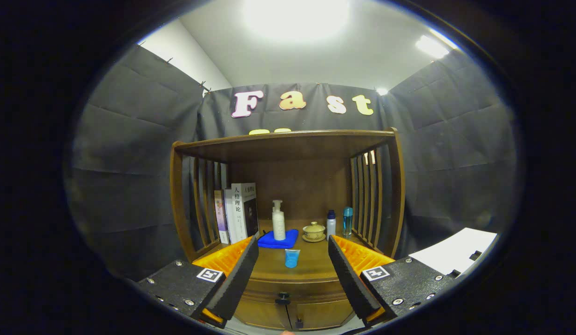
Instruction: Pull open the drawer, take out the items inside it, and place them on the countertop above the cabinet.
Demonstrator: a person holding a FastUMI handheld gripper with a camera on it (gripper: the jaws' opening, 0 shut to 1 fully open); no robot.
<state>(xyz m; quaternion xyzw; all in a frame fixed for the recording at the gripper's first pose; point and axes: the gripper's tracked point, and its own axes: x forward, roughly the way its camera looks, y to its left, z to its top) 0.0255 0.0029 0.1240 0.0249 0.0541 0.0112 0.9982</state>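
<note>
A wooden cabinet stands ahead of me, with its countertop under a slatted hutch. Below the countertop's front edge runs the shut drawer front, carrying a small dark knob. A little blue cup sits on the countertop near the front. My gripper is open, its fingers spread wide with nothing between them. It hangs in front of the cabinet, apart from it, with the knob low between the fingers. The drawer's inside is hidden.
Further back on the countertop are a white pump bottle on a blue cloth, a lidded tea bowl, two small bottles and several upright books. Two cabinet doors sit below the drawer. White sheet at right.
</note>
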